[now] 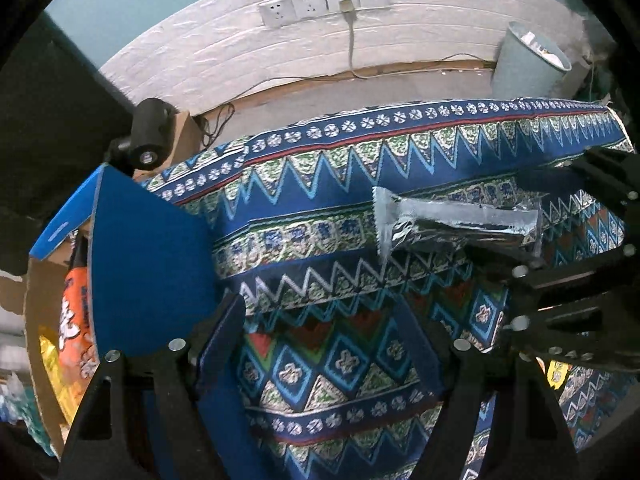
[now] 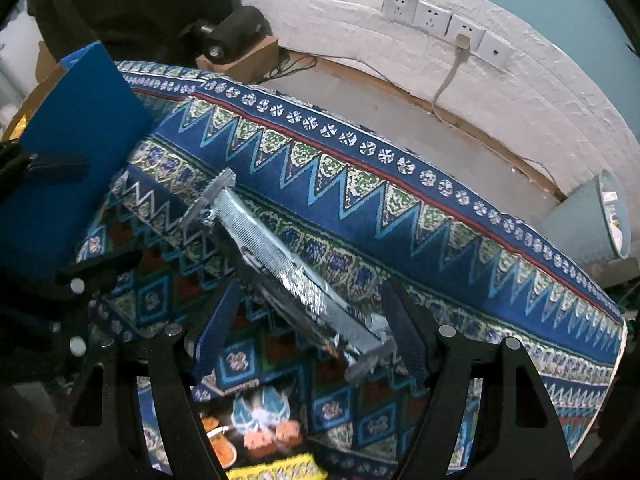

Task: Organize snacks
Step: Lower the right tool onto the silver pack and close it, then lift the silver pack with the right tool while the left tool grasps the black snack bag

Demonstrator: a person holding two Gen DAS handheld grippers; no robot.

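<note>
A long silver foil snack bar [image 1: 452, 220] hangs above the patterned blue tablecloth [image 1: 320, 184]. In the left wrist view my right gripper [image 1: 536, 220] comes in from the right and pinches the bar's right end. In the right wrist view the bar [image 2: 280, 272] runs diagonally away from between the blue-padded fingers [image 2: 404, 332]. My left gripper [image 1: 324, 340] is open and empty over the cloth, next to a cardboard box with blue flaps [image 1: 148, 264]. Inside the box lie an orange snack bag [image 1: 76, 312] and a yellow one [image 1: 52, 356].
A colourful snack pack [image 2: 264, 424] and a yellow pack [image 2: 276, 470] lie on the cloth below my right gripper. A black camera [image 1: 150, 136] stands on a small carton beyond the table. A pale bin [image 1: 524, 64] sits by the white brick wall with sockets [image 1: 324, 2].
</note>
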